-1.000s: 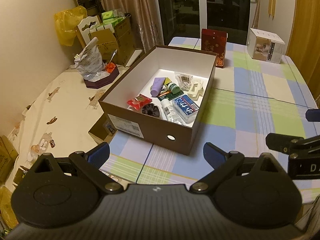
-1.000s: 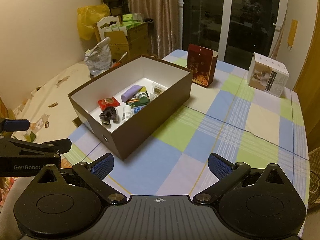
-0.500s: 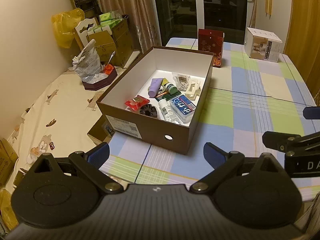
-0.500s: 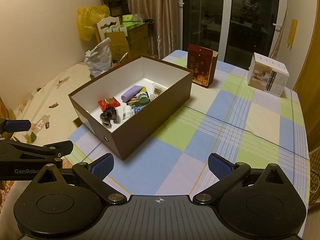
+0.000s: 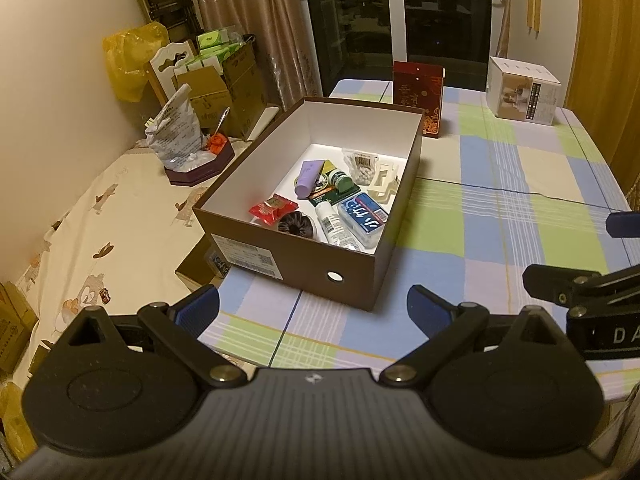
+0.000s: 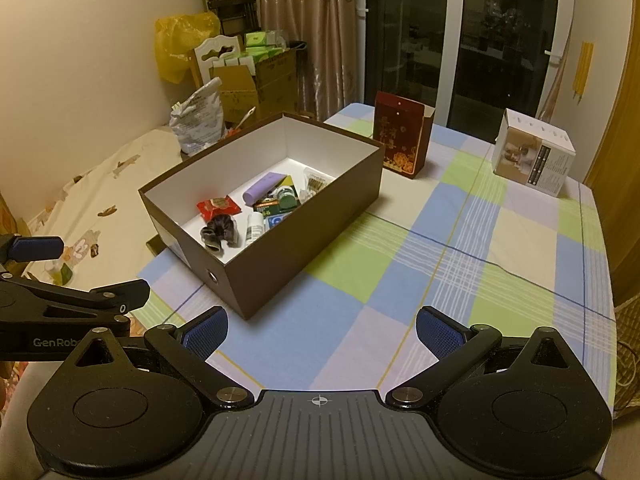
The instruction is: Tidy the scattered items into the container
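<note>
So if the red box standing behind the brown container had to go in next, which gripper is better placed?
Probably the right gripper: open, empty, facing bare tablecloth leading to the red box. The left gripper, also open, has the brown container in its way.

We read "GenRob", cut off by the frame edge, in pale letters on the black body of the left gripper (image 6: 60, 342) as seen from the right wrist. We read "DA", likewise cut off, on the black body of the right gripper (image 5: 612, 336) as seen from the left wrist. The white shipping label (image 5: 244, 258) on the brown cardboard box (image 5: 360, 280), the gold characters on the upright red carton (image 5: 416, 100) and the white script on the flat blue packet (image 5: 366, 214) are too small for us to read.
</note>
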Available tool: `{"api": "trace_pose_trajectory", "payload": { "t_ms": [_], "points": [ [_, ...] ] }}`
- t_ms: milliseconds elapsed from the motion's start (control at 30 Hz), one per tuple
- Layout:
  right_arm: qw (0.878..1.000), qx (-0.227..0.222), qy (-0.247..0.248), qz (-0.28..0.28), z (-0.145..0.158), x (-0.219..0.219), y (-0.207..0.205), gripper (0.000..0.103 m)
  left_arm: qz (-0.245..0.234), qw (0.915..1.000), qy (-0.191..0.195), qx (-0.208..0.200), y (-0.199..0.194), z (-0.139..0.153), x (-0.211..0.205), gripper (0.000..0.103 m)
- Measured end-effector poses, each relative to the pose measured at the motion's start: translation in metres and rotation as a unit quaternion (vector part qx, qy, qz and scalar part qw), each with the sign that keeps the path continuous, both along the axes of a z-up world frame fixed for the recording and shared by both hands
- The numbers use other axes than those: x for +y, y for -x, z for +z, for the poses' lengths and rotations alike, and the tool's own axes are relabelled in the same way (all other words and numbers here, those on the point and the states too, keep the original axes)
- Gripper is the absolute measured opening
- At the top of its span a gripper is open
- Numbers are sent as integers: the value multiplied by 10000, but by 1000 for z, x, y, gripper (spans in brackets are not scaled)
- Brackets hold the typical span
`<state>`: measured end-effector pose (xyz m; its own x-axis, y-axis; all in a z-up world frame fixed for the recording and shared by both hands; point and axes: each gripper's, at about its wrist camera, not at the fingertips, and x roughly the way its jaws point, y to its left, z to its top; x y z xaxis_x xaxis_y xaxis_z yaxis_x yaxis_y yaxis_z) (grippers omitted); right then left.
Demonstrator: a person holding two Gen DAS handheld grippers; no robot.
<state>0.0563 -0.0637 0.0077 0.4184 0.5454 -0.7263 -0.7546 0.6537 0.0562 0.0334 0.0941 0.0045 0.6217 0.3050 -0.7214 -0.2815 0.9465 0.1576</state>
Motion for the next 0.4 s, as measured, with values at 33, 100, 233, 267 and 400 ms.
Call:
{"api": "trace_pose_trajectory", "payload": {
  "t_ms": [33,100,233,267,400],
  "points": [
    [10000,0,-2,0,0,0,0,103,3,10000,12,6,0,0,0,99],
    [10000,-9,2,6,0,0,1,103,3,10000,40,4,1,0,0,99],
    [10000,-47,23,13,1,-1,3,103,-12,10000,-9,-27,2,0,-1,99],
    [10000,-56,29,16,1,-1,4,103,-7,10000,-27,-38,3,0,-1,99],
    [10000,-62,33,18,1,-1,5,103,18,10000,-42,-49,3,1,0,99]
  ]
}}
